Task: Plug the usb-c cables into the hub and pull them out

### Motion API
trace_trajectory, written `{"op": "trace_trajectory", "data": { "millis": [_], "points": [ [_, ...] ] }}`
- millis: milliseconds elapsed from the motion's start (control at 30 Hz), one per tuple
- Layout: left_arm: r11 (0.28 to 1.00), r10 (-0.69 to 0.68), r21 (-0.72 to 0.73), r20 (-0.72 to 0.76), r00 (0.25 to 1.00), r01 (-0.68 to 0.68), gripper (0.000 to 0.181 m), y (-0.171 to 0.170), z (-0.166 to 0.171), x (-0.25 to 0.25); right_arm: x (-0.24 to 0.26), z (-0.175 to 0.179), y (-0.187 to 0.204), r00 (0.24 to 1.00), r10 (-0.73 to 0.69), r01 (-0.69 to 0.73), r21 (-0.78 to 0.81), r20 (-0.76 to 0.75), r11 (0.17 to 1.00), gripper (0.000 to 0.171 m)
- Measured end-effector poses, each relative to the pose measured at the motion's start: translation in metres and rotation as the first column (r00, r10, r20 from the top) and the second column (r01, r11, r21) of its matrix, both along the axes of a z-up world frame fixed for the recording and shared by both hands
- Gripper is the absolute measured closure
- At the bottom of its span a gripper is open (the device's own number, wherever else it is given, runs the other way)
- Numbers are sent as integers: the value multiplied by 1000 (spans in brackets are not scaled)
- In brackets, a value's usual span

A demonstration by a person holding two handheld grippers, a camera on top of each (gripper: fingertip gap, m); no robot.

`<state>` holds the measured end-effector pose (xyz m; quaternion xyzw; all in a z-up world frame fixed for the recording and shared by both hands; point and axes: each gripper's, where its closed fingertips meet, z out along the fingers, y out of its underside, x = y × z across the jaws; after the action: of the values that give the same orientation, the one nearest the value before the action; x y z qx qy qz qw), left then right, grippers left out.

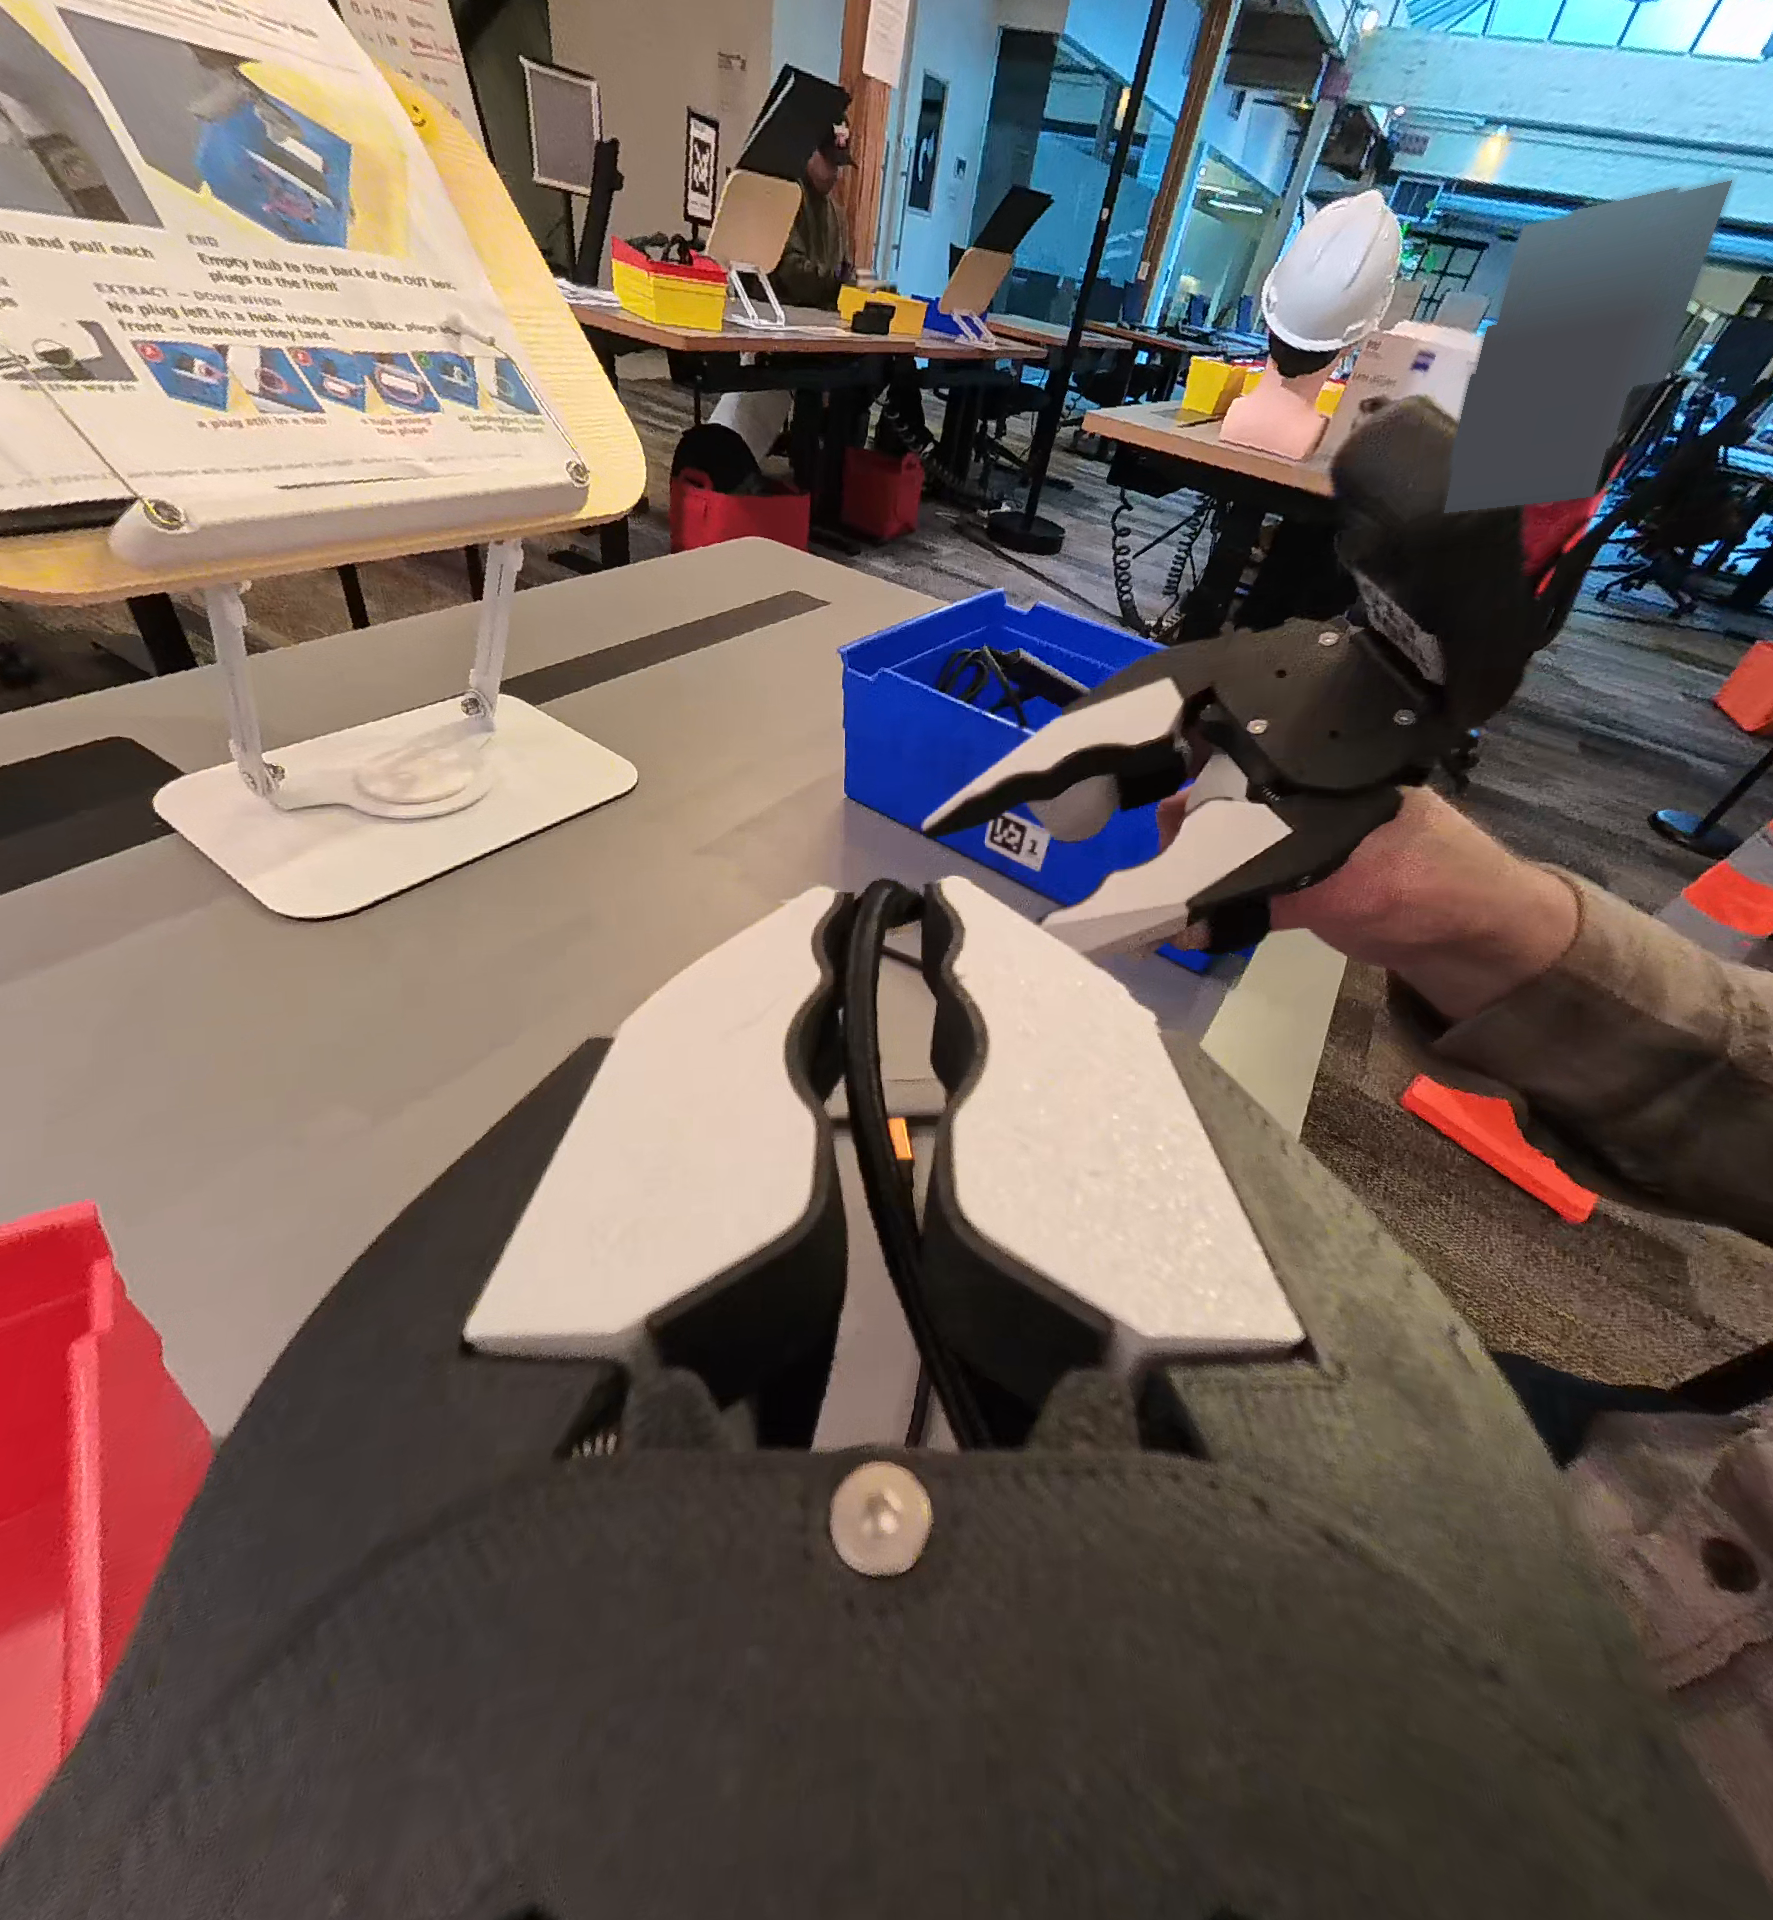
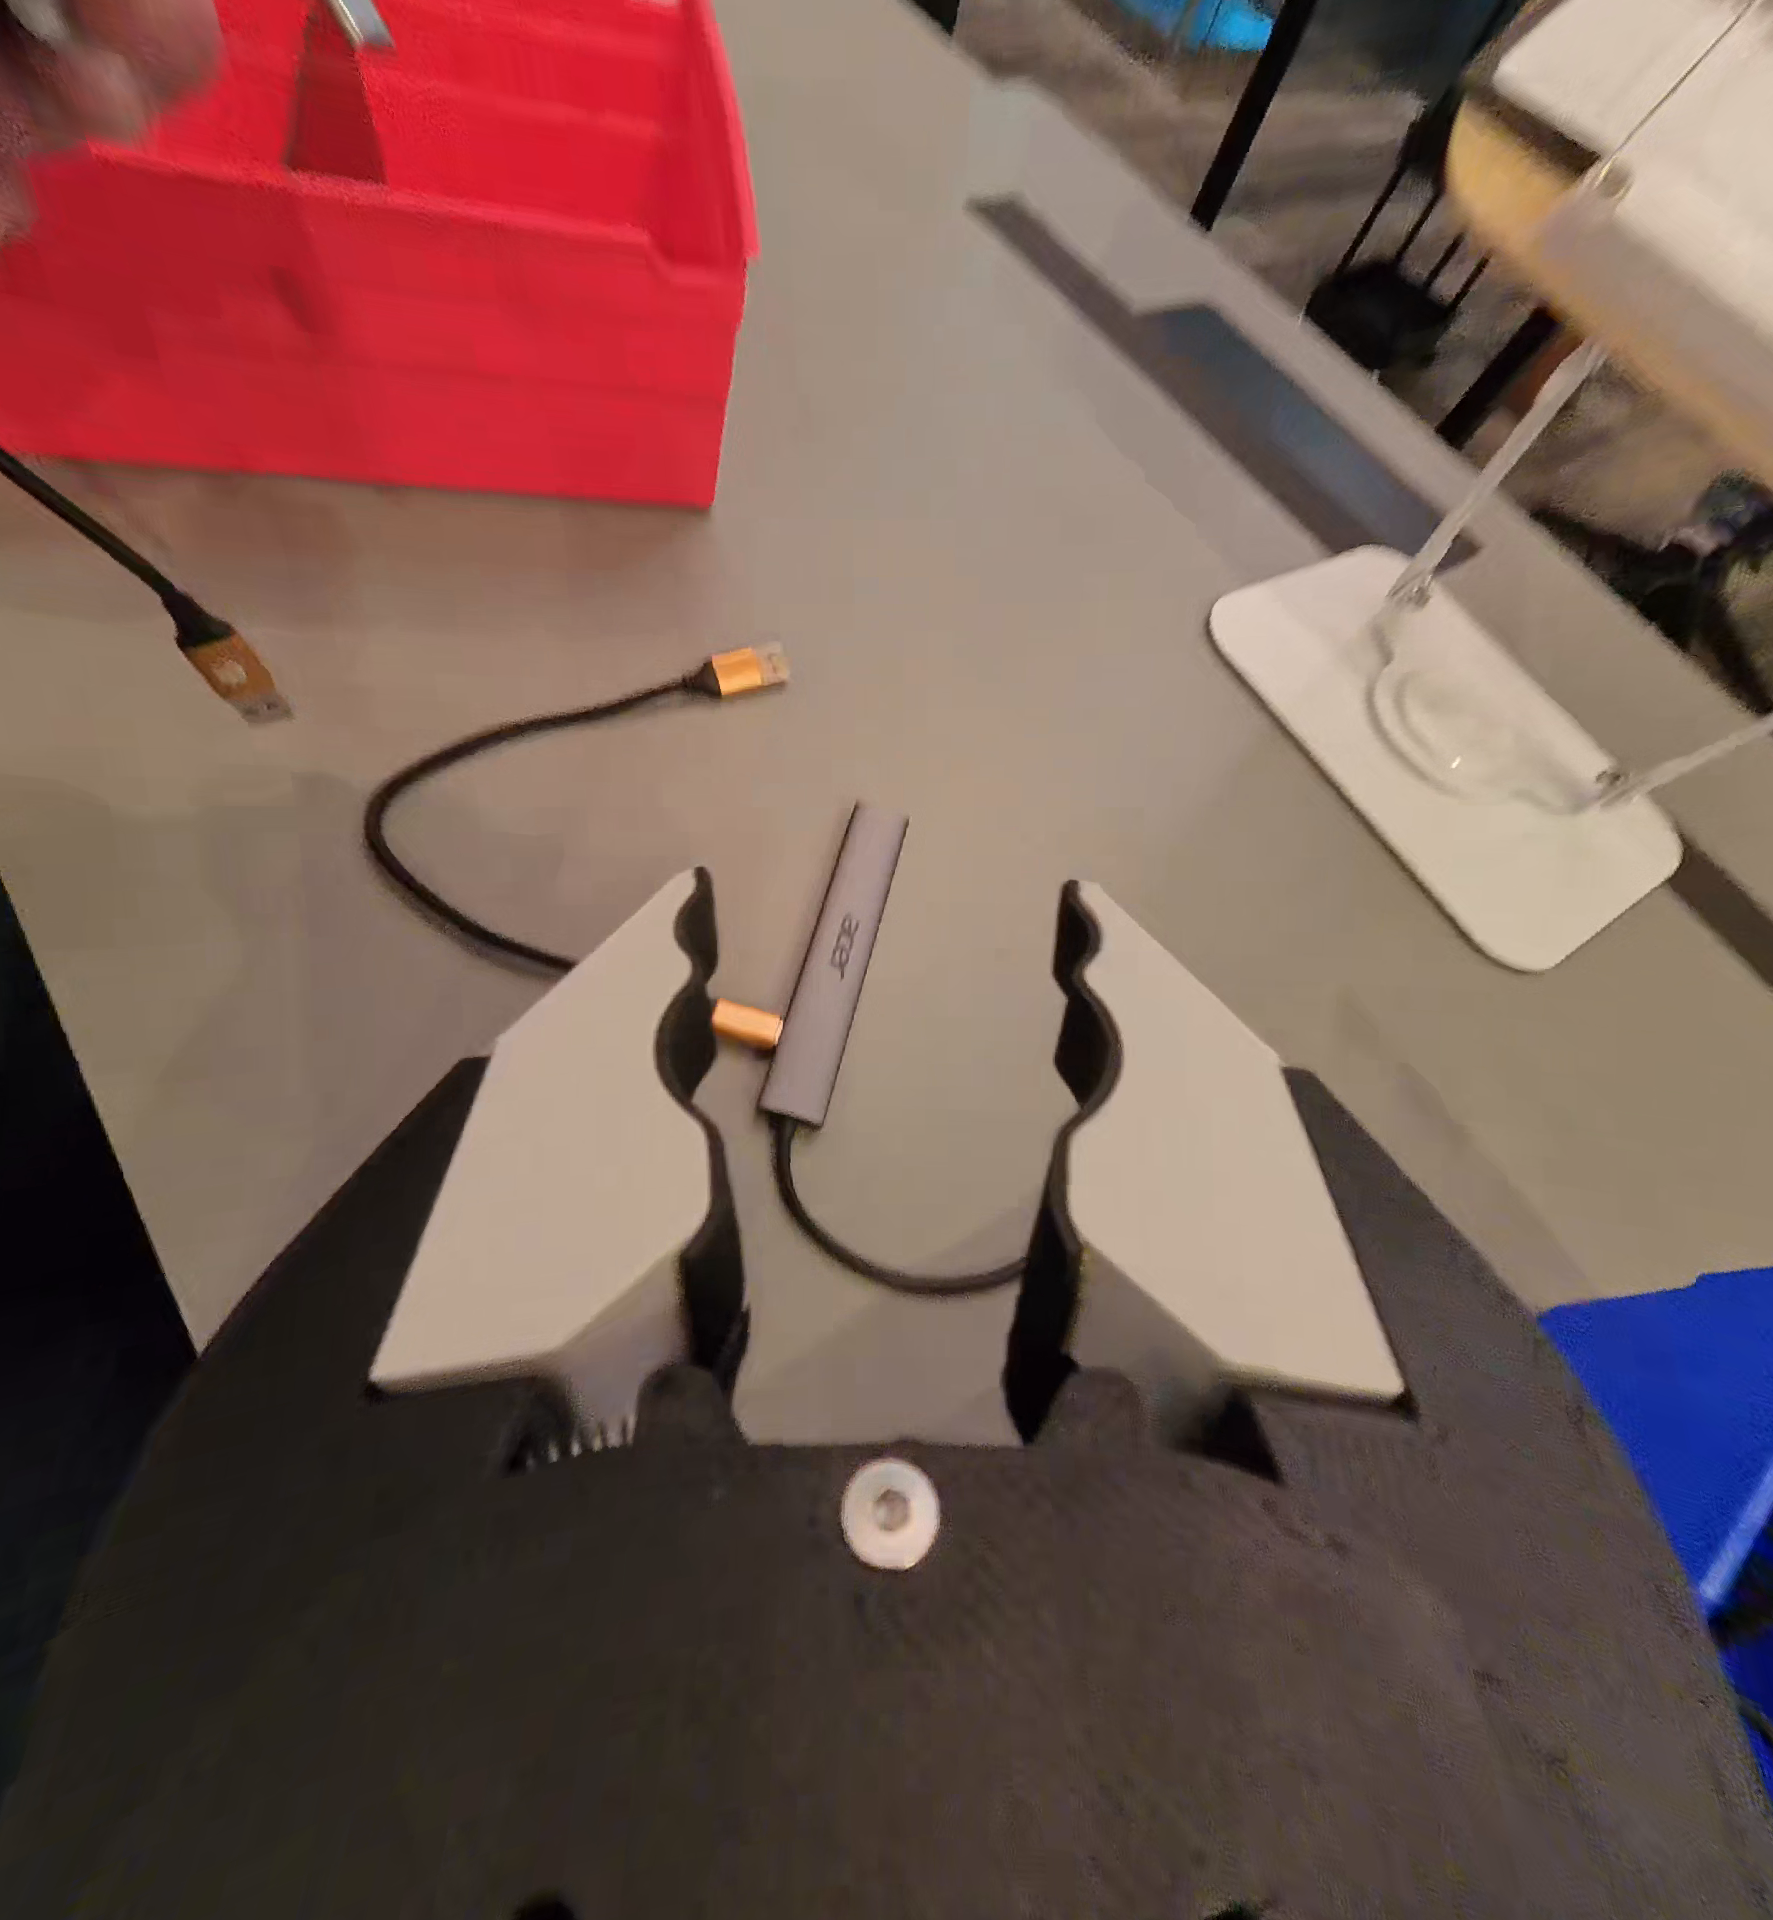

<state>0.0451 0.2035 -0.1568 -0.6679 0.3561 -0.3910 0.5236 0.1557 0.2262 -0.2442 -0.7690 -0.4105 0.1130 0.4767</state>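
Braided black cable (image 1: 874,1091) runs pinched between the left gripper's (image 1: 884,914) white scalloped fingers. The right gripper (image 2: 882,883) gapes wide above the slim grey metal hub (image 2: 840,961) near the worktop's (image 2: 1017,582) front edge.

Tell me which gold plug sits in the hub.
The short gold plug beside the hub's long edge; the other two are free cable ends.

Open workshop hall lay behind grey bench (image 1: 446,997). Wooden desks (image 1: 778,338) stood on patterned carpet (image 1: 1484,1195). Tall windows (image 1: 1100,125) gave bluish daylight. White hard hat (image 1: 1334,270) sat on mannequin head.
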Motion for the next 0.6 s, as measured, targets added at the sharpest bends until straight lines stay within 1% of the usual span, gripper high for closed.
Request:
{"op": "trace_trajectory", "data": {
  "millis": [100,233,367,433,500,600],
  "points": [
    [1000,-13,-1,-13,1000,13,170,-3,-6,2,3,-28,-6,998,-2,9,-106,67,994,92],
    [1000,-26,-6,-15,1000,26,170,-3,-12,5,3,-69,-15,993,18,9,-219,120,976,99],
    [999,-40,-11,-13,999,40,170,-5,-16,8,4,-101,-15,982,24,26,-258,188,966,100],
    [999,-43,-13,-12,999,43,170,-6,-17,9,3,-110,-12,981,23,31,-268,195,963,106],
    [999,-44,-14,-9,999,44,170,-6,-19,9,0,-115,-9,983,26,24,-267,182,963,117],
    [999,-41,-17,-4,999,41,170,-6,-20,8,-6,-117,-7,992,24,14,-292,125,956,139]
  ]
}}
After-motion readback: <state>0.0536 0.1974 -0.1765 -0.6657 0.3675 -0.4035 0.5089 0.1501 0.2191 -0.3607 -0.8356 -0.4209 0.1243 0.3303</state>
